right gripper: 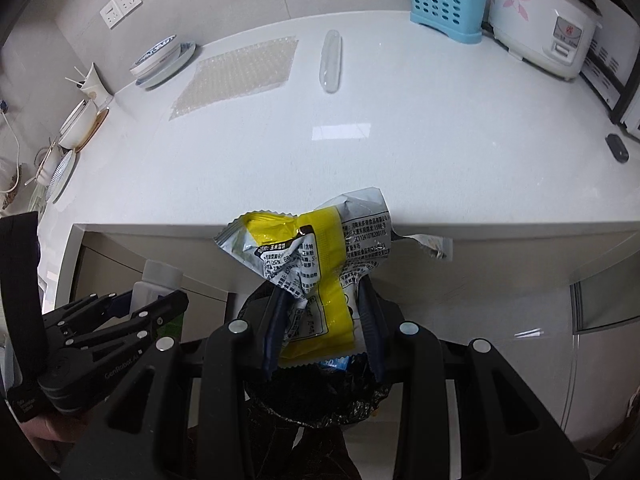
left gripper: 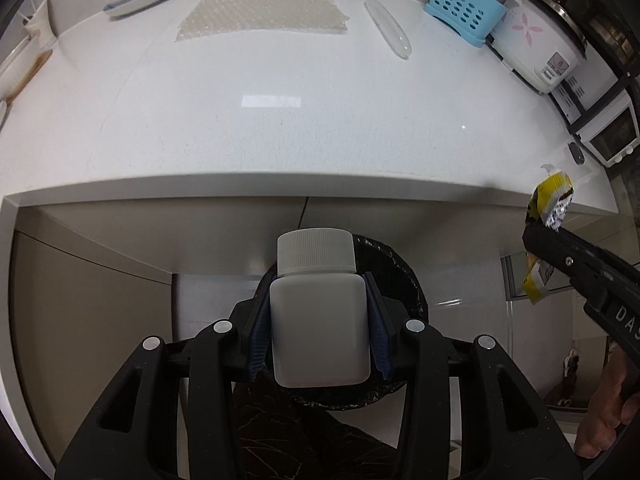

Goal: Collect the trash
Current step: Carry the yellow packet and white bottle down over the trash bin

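My left claw (left gripper: 320,320) gripped a white bottle (left gripper: 318,320) above the black-lined bin (left gripper: 404,280); my right claw (right gripper: 324,320) clenched a crumpled yellow wrapper (right gripper: 320,264) beyond the tabletop (left gripper: 280,128) edge.

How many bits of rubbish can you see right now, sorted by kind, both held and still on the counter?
White plastic bottle, in left gripper: 1
Yellow snack wrapper, in right gripper: 1
Bubble wrap sheet, on counter: 1
Clear plastic case, on counter: 1
Total: 4
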`<state>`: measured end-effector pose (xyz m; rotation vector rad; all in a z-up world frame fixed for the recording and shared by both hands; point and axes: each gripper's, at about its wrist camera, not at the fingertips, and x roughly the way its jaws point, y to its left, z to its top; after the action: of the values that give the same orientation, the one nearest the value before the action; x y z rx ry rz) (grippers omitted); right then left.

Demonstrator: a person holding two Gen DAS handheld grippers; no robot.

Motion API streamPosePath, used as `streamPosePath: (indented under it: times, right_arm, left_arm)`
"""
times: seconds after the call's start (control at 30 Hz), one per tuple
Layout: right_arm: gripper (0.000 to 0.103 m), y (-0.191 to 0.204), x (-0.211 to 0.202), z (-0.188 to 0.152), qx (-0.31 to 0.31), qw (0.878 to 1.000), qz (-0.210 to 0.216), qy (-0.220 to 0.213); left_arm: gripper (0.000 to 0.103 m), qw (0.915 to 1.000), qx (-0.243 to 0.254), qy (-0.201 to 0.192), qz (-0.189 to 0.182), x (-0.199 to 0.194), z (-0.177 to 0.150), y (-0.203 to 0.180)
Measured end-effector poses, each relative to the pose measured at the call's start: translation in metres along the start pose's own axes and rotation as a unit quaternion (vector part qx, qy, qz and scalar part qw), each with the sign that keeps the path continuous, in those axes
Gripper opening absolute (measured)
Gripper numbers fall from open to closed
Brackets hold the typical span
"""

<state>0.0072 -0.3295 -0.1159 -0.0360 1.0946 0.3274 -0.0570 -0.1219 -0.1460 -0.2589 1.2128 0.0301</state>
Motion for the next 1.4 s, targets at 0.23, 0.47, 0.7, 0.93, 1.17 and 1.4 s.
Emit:
streamPosePath:
  times: [0.23, 0.47, 0.7, 0.93, 1.17, 1.4]
  right_arm:
    - [0.032, 0.001, 0.019, -0.026, -0.006, 1.000, 0.008, 0.017]
    - [0.032, -0.013, 0.042, -0.047, 0.009, 0.999, 0.004, 0.043]
    - [0.032, -0.028, 0.055, -0.064, 0.027, 0.998, -0.012, 0.063]
    - [0.032, -0.041, 0.062, -0.077, 0.040, 0.996, -0.025, 0.076]
    - [0.032, -0.049, 0.062, -0.082, 0.044, 0.995, -0.034, 0.080]
    - [0.032, -0.048, 0.064, -0.079, 0.042, 0.995, -0.039, 0.082]
  left_arm:
    - [0.041, 0.9998, 0.015, 0.001, -0.010, 0.026, -0.016, 0.004]
    - [0.041, 0.9992, 0.024, 0.031, -0.006, 0.057, -0.030, -0.001]
    - [0.041, 0.9981, 0.042, 0.045, -0.003, 0.080, -0.042, -0.011]
    - [0.041, 0.9968, 0.053, 0.060, -0.005, 0.099, -0.046, -0.024]
    - [0.041, 0.9953, 0.070, 0.063, -0.022, 0.104, -0.042, -0.042]
    - [0.058, 0.9937, 0.090, 0.057, -0.033, 0.097, -0.046, -0.055]
